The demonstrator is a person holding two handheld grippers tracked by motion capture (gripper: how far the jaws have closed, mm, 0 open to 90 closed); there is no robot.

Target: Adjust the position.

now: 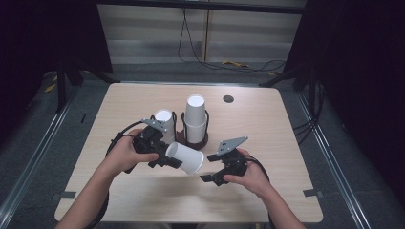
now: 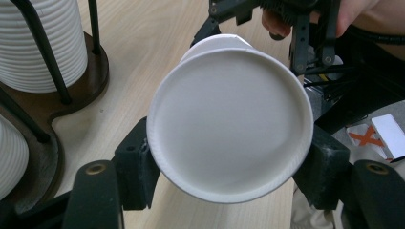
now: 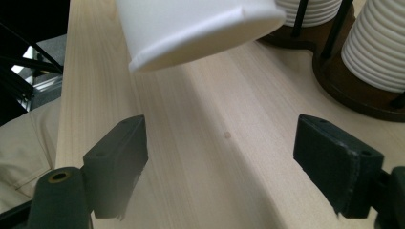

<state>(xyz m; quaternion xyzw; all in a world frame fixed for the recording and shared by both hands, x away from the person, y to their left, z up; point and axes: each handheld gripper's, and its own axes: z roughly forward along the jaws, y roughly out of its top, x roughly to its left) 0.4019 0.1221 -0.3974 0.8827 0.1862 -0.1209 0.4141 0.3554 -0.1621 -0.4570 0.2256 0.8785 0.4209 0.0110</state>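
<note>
A white paper cup (image 1: 186, 158) lies on its side just above the table, and my left gripper (image 1: 172, 160) is shut on it near its wide end. In the left gripper view the cup (image 2: 229, 124) has its wide round end toward the camera, with the black pads (image 2: 136, 167) pressing on both sides of it. My right gripper (image 1: 206, 179) hovers to the cup's right, open, with nothing between its jaws. In the right gripper view the gripper (image 3: 239, 157) spans bare wood, and the cup's narrow end (image 3: 191, 28) hangs above and beyond it.
A dark wooden holder (image 1: 196, 141) with black wire posts stands mid-table and carries two stacks of white cups (image 1: 196, 117) (image 1: 164, 121). A small round hole (image 1: 228, 98) sits at the table's back right. The person's hands rest near the front edge.
</note>
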